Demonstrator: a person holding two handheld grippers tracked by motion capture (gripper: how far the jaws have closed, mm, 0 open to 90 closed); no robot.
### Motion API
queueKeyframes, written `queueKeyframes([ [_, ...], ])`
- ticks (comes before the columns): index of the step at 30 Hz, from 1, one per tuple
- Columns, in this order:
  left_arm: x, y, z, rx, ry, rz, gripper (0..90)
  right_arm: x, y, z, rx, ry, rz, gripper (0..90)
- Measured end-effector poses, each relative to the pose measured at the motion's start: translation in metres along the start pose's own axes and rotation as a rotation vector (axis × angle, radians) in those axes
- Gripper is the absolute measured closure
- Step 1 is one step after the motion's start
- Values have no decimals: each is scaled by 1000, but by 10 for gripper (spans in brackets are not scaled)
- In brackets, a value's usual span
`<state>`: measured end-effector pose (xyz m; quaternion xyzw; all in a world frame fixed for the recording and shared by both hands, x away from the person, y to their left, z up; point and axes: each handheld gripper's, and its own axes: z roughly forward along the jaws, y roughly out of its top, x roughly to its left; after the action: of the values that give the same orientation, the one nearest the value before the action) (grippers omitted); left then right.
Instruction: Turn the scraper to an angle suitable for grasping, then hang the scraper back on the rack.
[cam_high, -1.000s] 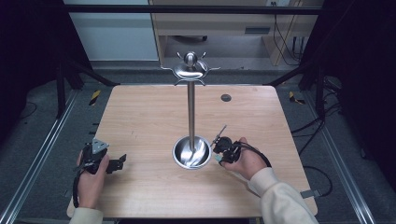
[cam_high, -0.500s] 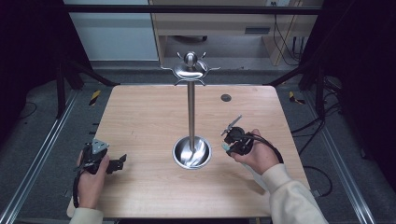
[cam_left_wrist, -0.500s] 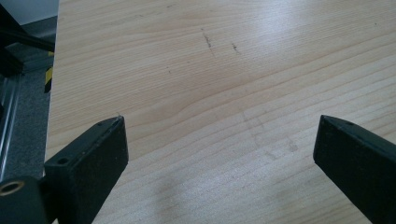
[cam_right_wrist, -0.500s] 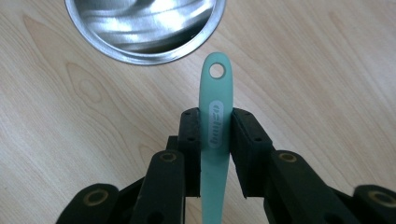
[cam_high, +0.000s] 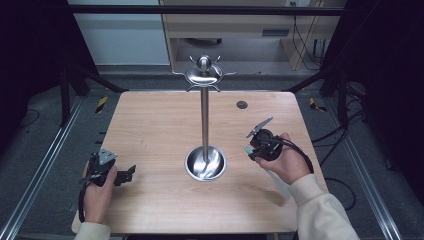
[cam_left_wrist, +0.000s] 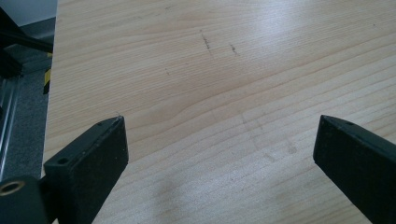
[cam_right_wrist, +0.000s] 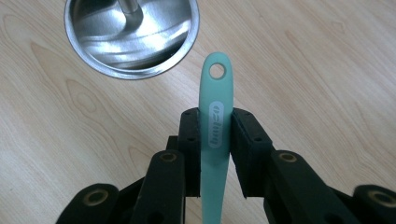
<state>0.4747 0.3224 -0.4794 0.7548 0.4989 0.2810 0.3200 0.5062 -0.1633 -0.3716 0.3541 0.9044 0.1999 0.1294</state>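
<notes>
Now the right gripper (cam_right_wrist: 215, 140) has its jaws clamped on a mint-green utensil handle (cam_right_wrist: 214, 135), held above the table (cam_high: 150, 125) just beside the metal stand's round base (cam_right_wrist: 130, 35). Over at the table's near left, the left gripper (cam_left_wrist: 219, 154) sits wide open, nothing between its jaws.

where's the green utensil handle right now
In the right gripper view the green handle is clamped between the right tongs, just right of the stand's metal base.

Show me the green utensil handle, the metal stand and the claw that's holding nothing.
Green handle (cam_right_wrist: 214, 121), right gripper view, on its printed middle.
Metal stand (cam_high: 204, 120), high view, on its upright pole.
Left claw (cam_left_wrist: 219, 154), left gripper view, midway between its open tips.
</notes>
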Motion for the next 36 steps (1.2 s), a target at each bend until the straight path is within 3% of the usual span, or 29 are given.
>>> queueKeyframes([
  [12, 1, 0, -1, -7, 7, -2, 29, -13, 2, -38, -141, -40, 25, 746],
  [15, 1, 0, -1, -5, 6, -4, 29, -14, 2, -44, -170, -44, 31, 747],
  [17, 1, 0, -1, -4, 5, -3, 29, -14, 3, -53, -222, -61, 35, 747],
  [24, 1, -1, -3, -7, 0, -6, 28, -13, 5, -70, -288, -69, 32, 747],
  [29, 3, -3, -3, -12, 3, -21, 28, -12, 7, -81, -330, -54, 28, 746],
  [31, 4, -3, -4, -21, 11, -30, 28, -14, 7, -90, -379, -31, 25, 746],
  [36, 5, -3, -6, -33, 14, -32, 28, -20, 8, -100, -432, -25, 36, 746],
])
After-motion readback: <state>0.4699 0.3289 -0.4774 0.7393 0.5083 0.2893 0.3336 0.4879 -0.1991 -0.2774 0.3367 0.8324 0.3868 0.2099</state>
